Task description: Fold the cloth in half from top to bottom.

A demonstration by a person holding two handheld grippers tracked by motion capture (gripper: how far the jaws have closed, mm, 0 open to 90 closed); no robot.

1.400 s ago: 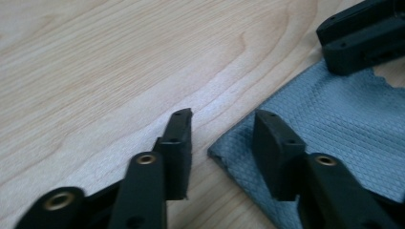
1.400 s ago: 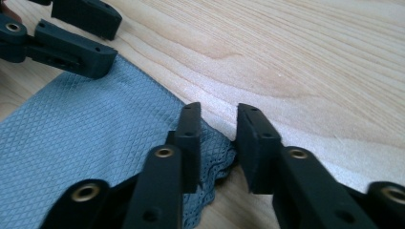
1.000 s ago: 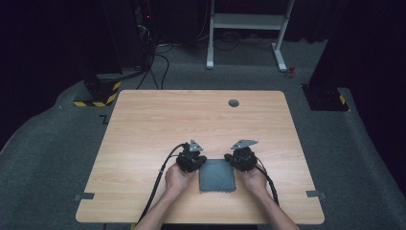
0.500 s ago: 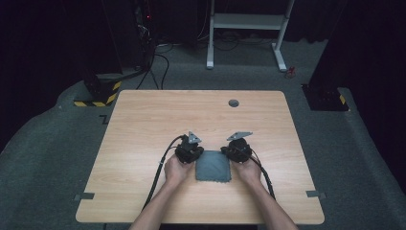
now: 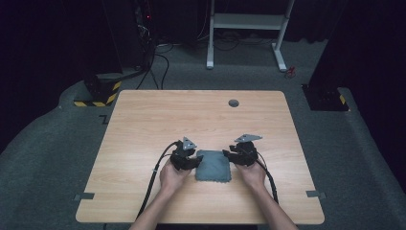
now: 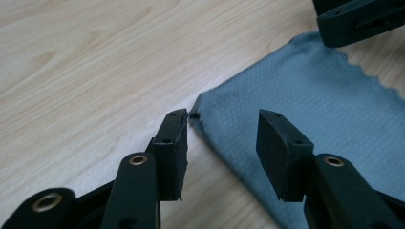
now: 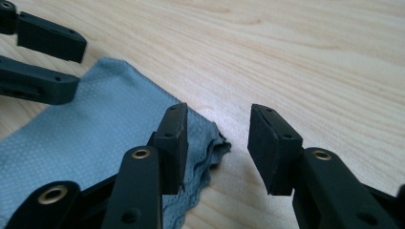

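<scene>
- Dark room, grey carpet floor (image 5: 48, 158), white frame stand (image 5: 249, 21) at the back.
- Light woodgrain counter (image 5: 191, 120), small round dark grommet (image 5: 233, 103) near far edge.
- Blue-grey cloth (image 5: 213, 166), dimpled weave, scalloped hem, folded square, flat at counter's near-middle.
- Left tongs (image 6: 222, 131) spread open, straddling cloth's corner, gripping nothing.
- Right tongs (image 7: 217, 131) spread open over the opposite rumpled corner, released.

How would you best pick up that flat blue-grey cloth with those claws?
By its far corners, one per claw. The cloth lies flat on the table, so only edges offer grip. The left claw stands open at one pointed corner; come in low from outside. At the right claw, also open, the corner is rumpled and slightly raised, probably the easier pinch.
</scene>
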